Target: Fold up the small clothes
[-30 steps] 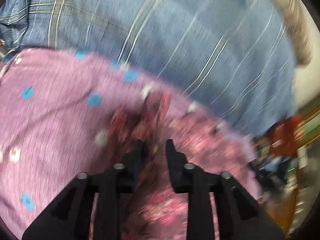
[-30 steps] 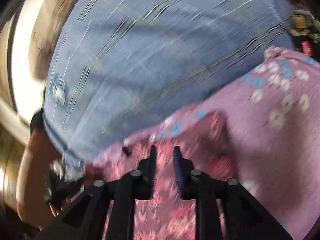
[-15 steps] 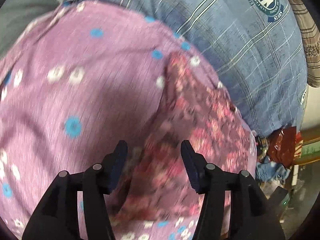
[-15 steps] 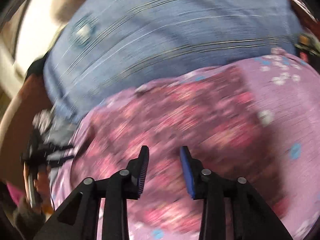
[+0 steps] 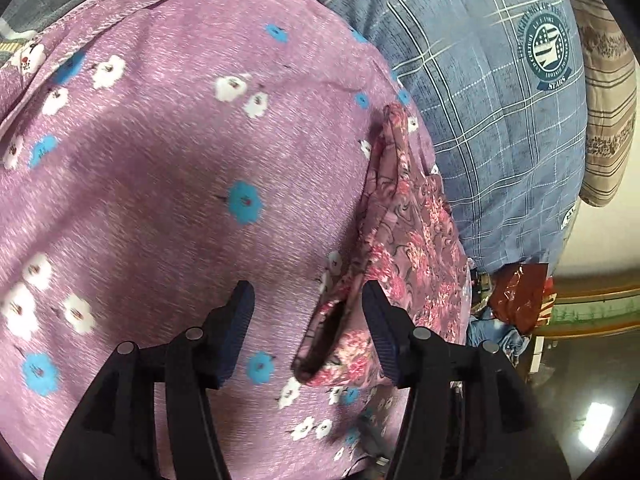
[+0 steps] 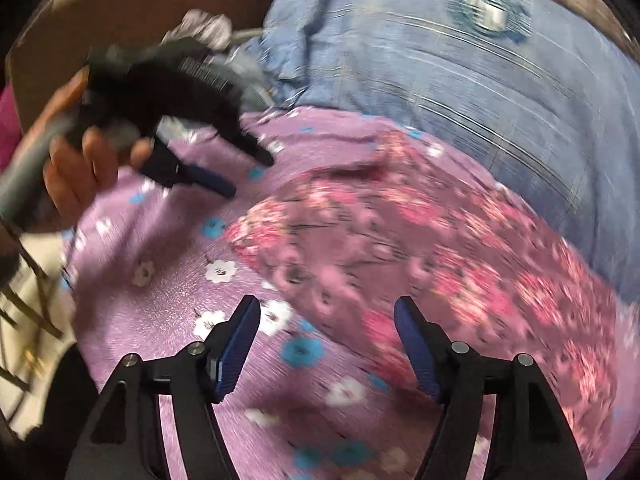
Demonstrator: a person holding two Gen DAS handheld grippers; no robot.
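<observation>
Tongs on both sides are wide apart and hold nothing. Left tongs (image 5: 308, 320) hang right over the pink flowery cloth (image 5: 404, 264), which lies on the purple sheet (image 5: 160, 184), its long side pointing away. Right tongs (image 6: 328, 328) are near too.

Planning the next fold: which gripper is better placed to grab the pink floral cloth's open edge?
Probably left: the left gripper brackets the pink floral cloth at its open edge, jaws apart. The right gripper hovers over its flat middle.

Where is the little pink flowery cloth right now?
The pink cloth lies on the purple sheet, beside the blue checked pillow. In the left wrist view it sits right of centre; in the right wrist view, just beyond the open right gripper.
</observation>
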